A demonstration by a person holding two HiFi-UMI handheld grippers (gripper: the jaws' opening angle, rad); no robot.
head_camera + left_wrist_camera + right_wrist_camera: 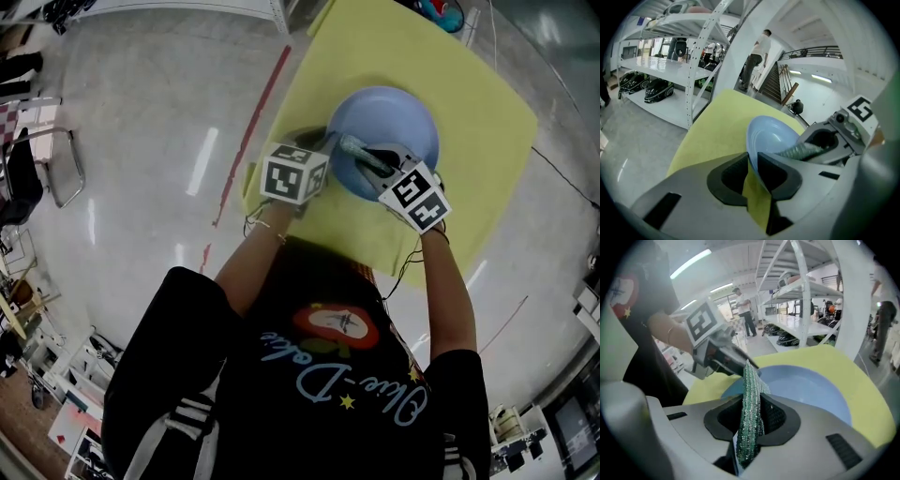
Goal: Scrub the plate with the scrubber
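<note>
A pale blue plate (384, 127) rests on the yellow table (469, 84), tilted up on its near-left side. My left gripper (330, 176) is shut on the plate's rim (751, 159), and the bowl of the plate (771, 136) shows past its jaws. A green glittery scrubber (750, 413) stands on edge between the jaws of my right gripper (751, 420), which is shut on it. In the head view the scrubber (361, 156) lies over the plate's near part, with the right gripper (386, 169) just behind it. The plate (811, 387) fills the middle of the right gripper view.
The yellow table (717, 126) has its left edge close to the left gripper and its near edge just under both hands. White metal shelving (670, 65) stands on the shiny grey floor beyond. People (754, 58) stand in the background.
</note>
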